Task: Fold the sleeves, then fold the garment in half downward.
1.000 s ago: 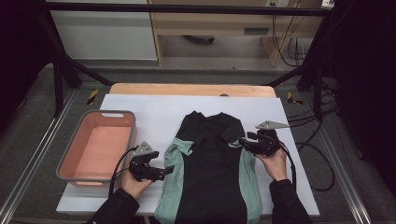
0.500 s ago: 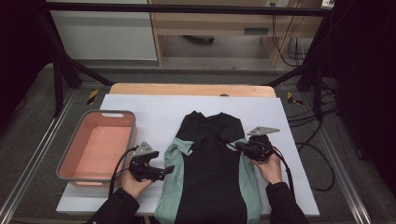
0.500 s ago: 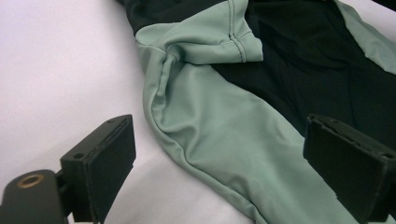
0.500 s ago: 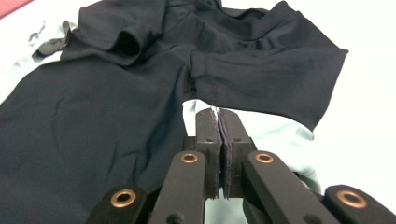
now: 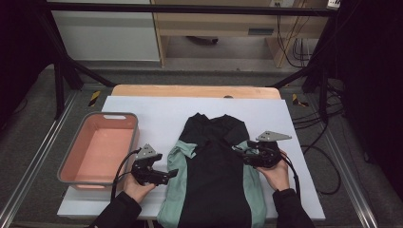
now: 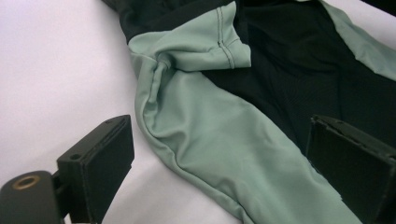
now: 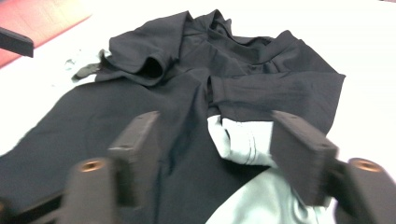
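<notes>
A black shirt (image 5: 216, 166) lies flat on the white sheet (image 5: 157, 114), with pale green cloth (image 5: 178, 190) showing along both its sides; I cannot tell whether it is one garment or two. My left gripper (image 5: 164, 175) rests at the left edge and stands open, its jaws astride a folded green sleeve (image 6: 196, 51) without pressing it (image 6: 219, 158). At the right edge my right gripper (image 5: 241, 154) is open. Its jaws have just been opening and hover over black cloth and a light sleeve end (image 7: 243, 137), gripping nothing (image 7: 217, 149).
A pink tub (image 5: 71, 166) stands left of the sheet, close to my left hand. A wooden board (image 5: 195, 90) edges the far side of the table. Cables (image 5: 309, 156) trail off to the right. Black frame posts rise at both back corners.
My right gripper has edged slightly left and down along the shirt's right side, and its jaws now stand apart. The left gripper and the shirt's left side look the same.
</notes>
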{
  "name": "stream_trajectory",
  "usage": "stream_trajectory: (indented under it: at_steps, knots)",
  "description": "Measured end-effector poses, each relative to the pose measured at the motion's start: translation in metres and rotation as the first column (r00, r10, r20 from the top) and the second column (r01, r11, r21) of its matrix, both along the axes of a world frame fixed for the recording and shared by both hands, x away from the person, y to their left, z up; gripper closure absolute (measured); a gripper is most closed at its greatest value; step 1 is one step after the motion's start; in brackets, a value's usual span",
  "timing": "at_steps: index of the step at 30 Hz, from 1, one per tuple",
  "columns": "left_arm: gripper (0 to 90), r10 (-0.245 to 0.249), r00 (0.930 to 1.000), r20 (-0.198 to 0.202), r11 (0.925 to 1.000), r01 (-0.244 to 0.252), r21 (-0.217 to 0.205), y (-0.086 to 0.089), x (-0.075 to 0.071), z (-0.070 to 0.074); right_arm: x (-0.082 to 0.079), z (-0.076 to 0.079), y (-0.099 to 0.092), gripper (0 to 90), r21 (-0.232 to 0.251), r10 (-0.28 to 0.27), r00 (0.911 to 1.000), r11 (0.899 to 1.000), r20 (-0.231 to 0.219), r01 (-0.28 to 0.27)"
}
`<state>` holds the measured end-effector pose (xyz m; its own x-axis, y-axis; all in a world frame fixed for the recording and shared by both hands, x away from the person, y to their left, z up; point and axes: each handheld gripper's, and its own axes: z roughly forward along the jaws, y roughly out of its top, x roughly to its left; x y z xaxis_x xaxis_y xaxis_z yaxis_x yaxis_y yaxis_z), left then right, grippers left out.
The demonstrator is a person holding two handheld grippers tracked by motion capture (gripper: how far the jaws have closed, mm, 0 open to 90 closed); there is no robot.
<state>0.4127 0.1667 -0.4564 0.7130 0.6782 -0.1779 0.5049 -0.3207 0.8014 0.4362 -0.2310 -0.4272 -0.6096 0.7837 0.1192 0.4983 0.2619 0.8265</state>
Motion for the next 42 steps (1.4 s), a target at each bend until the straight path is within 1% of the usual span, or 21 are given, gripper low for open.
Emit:
stream_trajectory:
  at_steps: [1, 3, 6, 7, 10, 12, 17, 21, 23, 25, 29, 33, 34, 36, 37, 40, 41, 42]
  knots:
    - [6.9, 0.002, 1.0000, -0.001, 1.0000, -0.002, 0.001, 0.000, 0.000, 0.001, -0.002, 0.001, -0.001, 30.2, 0.007, -0.001, 1.0000, 1.000, -0.003, 0.001]
    - [6.1, 0.001, 1.0000, -0.004, 1.0000, -0.001, 0.001, -0.001, -0.001, 0.001, -0.008, 0.001, -0.005, 24.3, 0.023, -0.001, 1.0000, 1.000, 0.005, 0.001]
    - [6.0, -0.007, 0.9999, -0.012, 0.9999, 0.007, 0.008, -0.003, -0.002, 0.002, -0.017, 0.000, -0.011, 15.9, 0.035, -0.013, 0.9999, 0.999, -0.007, 0.013]
    - [6.0, -0.010, 0.9998, -0.015, 0.9999, 0.010, 0.010, -0.004, -0.003, 0.002, -0.020, -0.001, -0.013, 15.0, 0.034, -0.017, 0.9997, 0.999, -0.018, 0.018]
    - [6.0, -0.016, 0.9997, -0.017, 0.9998, 0.016, 0.013, -0.006, -0.007, 0.001, -0.028, -0.004, -0.019, 11.8, 0.040, -0.032, 0.9992, 0.999, -0.025, 0.033]
    - [6.0, -0.022, 0.9995, -0.021, 0.9997, 0.022, 0.013, -0.006, -0.010, 0.001, -0.032, -0.007, -0.023, 10.7, 0.052, -0.041, 0.9987, 0.998, -0.032, 0.042]
    - [6.0, -0.033, 0.9990, -0.030, 0.9993, 0.034, 0.014, -0.008, -0.015, -0.002, -0.039, -0.013, -0.030, 8.8, 0.055, -0.050, 0.9976, 0.997, -0.048, 0.053]
    - [6.1, -0.038, 0.9984, -0.042, 0.9991, 0.039, 0.018, -0.008, -0.017, -0.005, -0.044, -0.017, -0.035, 8.7, 0.071, -0.056, 0.9968, 0.996, -0.057, 0.060]
    - [6.9, -0.044, 0.9977, -0.051, 0.9988, 0.045, 0.018, -0.009, -0.018, -0.007, -0.046, -0.019, -0.037, 8.5, 0.068, -0.062, 0.9962, 0.996, -0.061, 0.066]
    - [7.1, -0.045, 0.9975, -0.055, 0.9985, 0.046, 0.029, -0.009, -0.020, -0.008, -0.048, -0.022, -0.039, 8.4, 0.055, -0.064, 0.9956, 0.996, -0.068, 0.068]
    - [11.5, -0.047, 0.9967, -0.066, 0.9977, 0.050, 0.046, -0.010, -0.024, -0.010, -0.053, -0.028, -0.042, 8.5, 0.034, -0.073, 0.9931, 0.996, -0.092, 0.076]
    - [18.0, -0.053, 0.9948, -0.087, 0.9967, 0.058, 0.057, -0.008, -0.027, -0.013, -0.058, -0.034, -0.046, 9.0, 0.030, -0.076, 0.9901, 0.996, -0.118, 0.080]
    - [20.7, -0.055, 0.9945, -0.089, 0.9964, 0.061, 0.060, -0.008, -0.028, -0.014, -0.060, -0.036, -0.046, 9.2, 0.028, -0.077, 0.9895, 0.996, -0.122, 0.081]
    - [23.3, -0.051, 0.9945, -0.091, 0.9961, 0.058, 0.067, -0.008, -0.030, -0.014, -0.063, -0.038, -0.047, 9.6, 0.020, -0.078, 0.9888, 0.997, -0.128, 0.081]
    - [25.3, -0.053, 0.9942, -0.093, 0.9957, 0.060, 0.071, -0.008, -0.030, -0.014, -0.064, -0.039, -0.047, 9.6, 0.021, -0.081, 0.9871, 0.996, -0.138, 0.085]
    - [31.1, -0.050, 0.9934, -0.103, 0.9952, 0.058, 0.078, -0.007, -0.032, -0.015, -0.068, -0.042, -0.048, 10.4, 0.010, -0.084, 0.9850, 0.996, -0.151, 0.087]
    - [33.4, -0.049, 0.9933, -0.105, 0.9946, 0.058, 0.085, -0.007, -0.033, -0.015, -0.068, -0.042, -0.048, 11.1, 0.005, -0.082, 0.9856, 0.997, -0.148, 0.083]
    - [35.0, -0.046, 0.9931, -0.108, 0.9942, 0.056, 0.091, -0.007, -0.034, -0.016, -0.069, -0.043, -0.048, 11.8, 0.003, -0.086, 0.9840, 0.996, -0.156, 0.088]
